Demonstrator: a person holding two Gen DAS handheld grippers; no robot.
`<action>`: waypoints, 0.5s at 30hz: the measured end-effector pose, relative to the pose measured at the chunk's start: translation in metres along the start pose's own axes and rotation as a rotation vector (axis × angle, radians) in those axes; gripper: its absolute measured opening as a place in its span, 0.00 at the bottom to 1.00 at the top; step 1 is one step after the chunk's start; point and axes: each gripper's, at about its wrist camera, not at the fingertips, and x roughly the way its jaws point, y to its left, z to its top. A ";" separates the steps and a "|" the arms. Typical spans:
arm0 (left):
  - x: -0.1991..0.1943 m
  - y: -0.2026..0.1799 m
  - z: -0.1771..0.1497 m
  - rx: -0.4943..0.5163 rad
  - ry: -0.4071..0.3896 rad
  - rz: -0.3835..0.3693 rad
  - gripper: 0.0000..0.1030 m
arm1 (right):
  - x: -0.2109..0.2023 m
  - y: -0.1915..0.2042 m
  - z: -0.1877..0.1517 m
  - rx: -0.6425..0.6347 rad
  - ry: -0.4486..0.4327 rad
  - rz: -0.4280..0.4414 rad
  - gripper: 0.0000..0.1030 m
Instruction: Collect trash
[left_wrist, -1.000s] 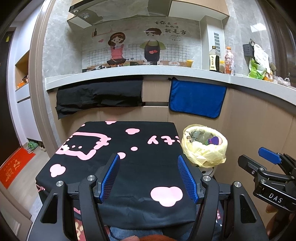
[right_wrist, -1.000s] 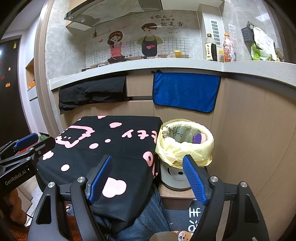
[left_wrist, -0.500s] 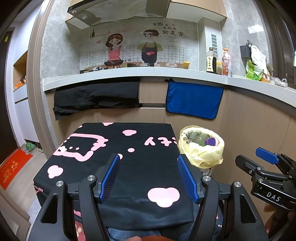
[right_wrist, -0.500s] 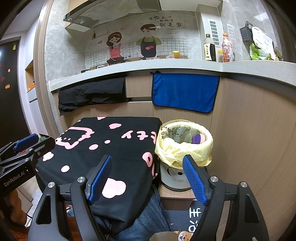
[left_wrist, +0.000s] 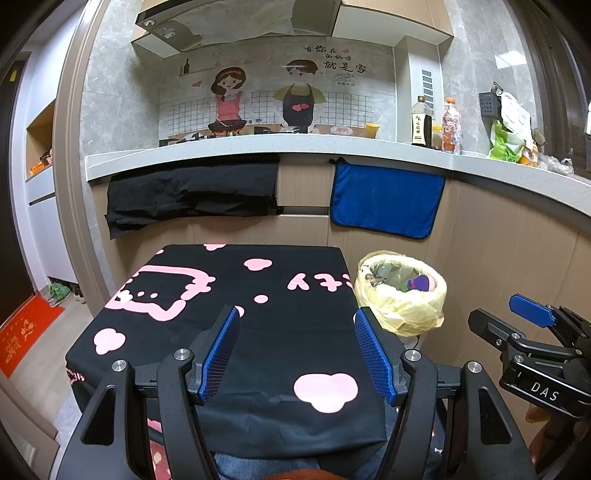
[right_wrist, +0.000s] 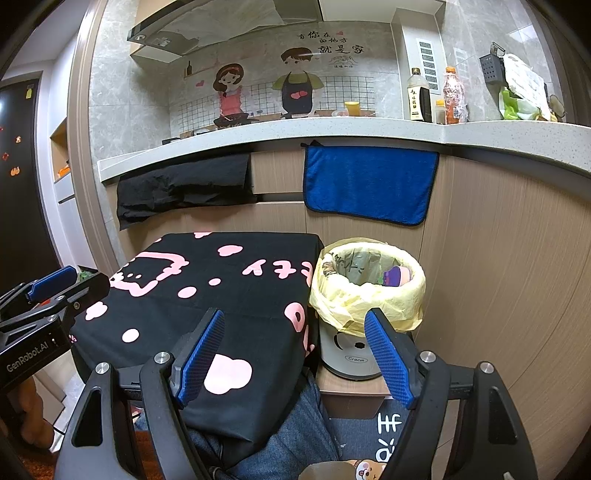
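Nearest, the left hand-held gripper (left_wrist: 297, 354) hangs over the black cloth (left_wrist: 258, 317), blue pads spread wide with nothing between them. The right hand-held gripper (right_wrist: 295, 354) is likewise released and bare, straddling the cloth's edge and the bin (right_wrist: 364, 295). The cloth, printed with pink shapes, covers the low surface. Just right of it the bin stands on a small wooden stand (right_wrist: 354, 397), lined with a yellow bag (right_wrist: 332, 299); trash (right_wrist: 393, 276), including a purple piece, lies inside. Farther back, a blue towel (left_wrist: 386, 199) and a black cloth (left_wrist: 192, 192) hang below the kitchen counter (left_wrist: 258, 146), with bottles (left_wrist: 436, 123) on top.
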 end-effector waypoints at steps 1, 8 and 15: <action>0.000 0.000 0.000 0.000 0.001 0.000 0.63 | 0.000 0.000 0.000 0.000 0.000 0.000 0.73; 0.000 -0.004 -0.001 0.002 0.004 -0.001 0.63 | 0.000 0.000 0.000 0.000 0.000 0.000 0.73; 0.001 -0.006 -0.002 -0.003 0.003 -0.030 0.63 | 0.000 -0.002 0.000 0.004 0.001 -0.008 0.74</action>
